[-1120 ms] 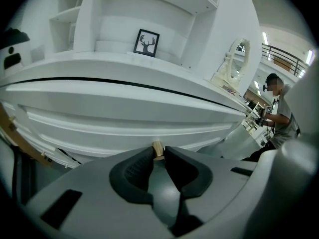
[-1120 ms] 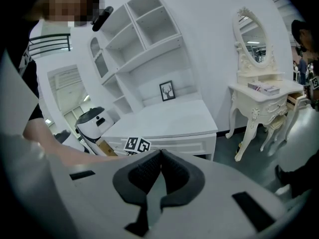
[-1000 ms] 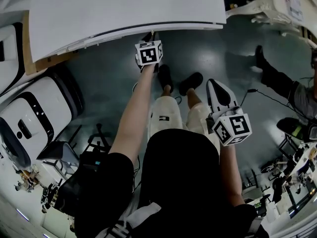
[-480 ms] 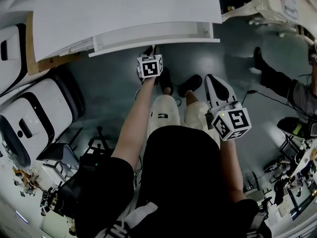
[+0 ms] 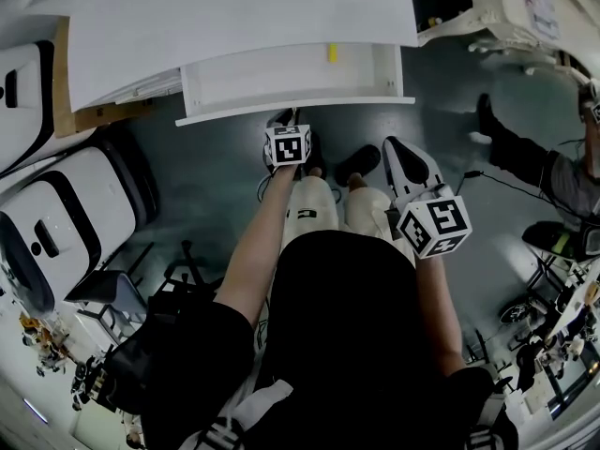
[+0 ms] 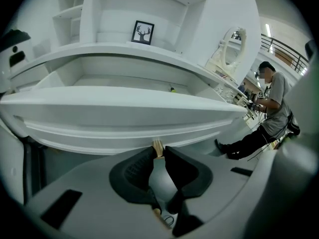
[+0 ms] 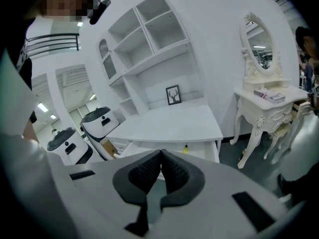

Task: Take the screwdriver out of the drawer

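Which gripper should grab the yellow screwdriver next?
Probably right: the right gripper is shut on nothing, while the left gripper clamps the drawer knob. The screwdriver lies toward the right side of the drawer.

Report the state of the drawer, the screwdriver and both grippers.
Drawer: open.
Screwdriver: lying inside the drawer, not held.
Left gripper: shut on the drawer's small tan handle.
Right gripper: shut, empty, held back from the drawer.
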The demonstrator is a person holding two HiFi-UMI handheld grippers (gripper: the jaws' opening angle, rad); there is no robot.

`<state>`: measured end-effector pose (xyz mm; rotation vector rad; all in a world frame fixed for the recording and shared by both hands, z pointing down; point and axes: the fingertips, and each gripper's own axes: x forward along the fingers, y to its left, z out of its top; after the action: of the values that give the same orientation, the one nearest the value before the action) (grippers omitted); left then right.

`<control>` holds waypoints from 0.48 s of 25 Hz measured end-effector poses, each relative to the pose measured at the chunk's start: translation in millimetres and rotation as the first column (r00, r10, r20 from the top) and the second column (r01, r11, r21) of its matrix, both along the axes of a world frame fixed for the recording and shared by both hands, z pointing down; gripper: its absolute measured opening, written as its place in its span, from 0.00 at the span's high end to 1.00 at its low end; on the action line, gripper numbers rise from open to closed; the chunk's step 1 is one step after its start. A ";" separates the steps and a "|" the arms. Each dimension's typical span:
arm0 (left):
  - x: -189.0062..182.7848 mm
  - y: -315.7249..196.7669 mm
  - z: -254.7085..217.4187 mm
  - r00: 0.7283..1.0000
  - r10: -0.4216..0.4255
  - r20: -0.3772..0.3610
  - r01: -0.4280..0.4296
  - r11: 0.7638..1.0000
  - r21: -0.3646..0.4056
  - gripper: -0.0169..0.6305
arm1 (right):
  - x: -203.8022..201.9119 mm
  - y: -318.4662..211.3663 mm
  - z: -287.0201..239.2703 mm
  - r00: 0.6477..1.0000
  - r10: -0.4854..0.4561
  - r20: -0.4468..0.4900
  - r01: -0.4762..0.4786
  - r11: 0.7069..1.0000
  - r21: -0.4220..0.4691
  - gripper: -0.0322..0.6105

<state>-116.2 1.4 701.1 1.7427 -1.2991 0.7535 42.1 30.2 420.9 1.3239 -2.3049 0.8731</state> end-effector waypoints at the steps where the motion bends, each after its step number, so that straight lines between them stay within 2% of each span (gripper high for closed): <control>1: 1.0 5.0 0.1 1.000 -0.002 -0.004 0.002 1.000 -0.005 0.84 | -0.6 0.5 -0.3 1.000 -0.003 -0.001 0.003 1.000 0.000 0.92; 12: 5.7 39.6 -0.8 1.000 0.013 -0.018 -0.014 0.999 -0.032 0.84 | -5.5 5.2 -1.4 1.000 -0.022 -0.006 0.022 1.000 -0.006 0.92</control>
<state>-110.5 41.0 700.3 1.7304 -1.2582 0.7609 36.5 35.4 419.5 1.2945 -2.3059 0.8667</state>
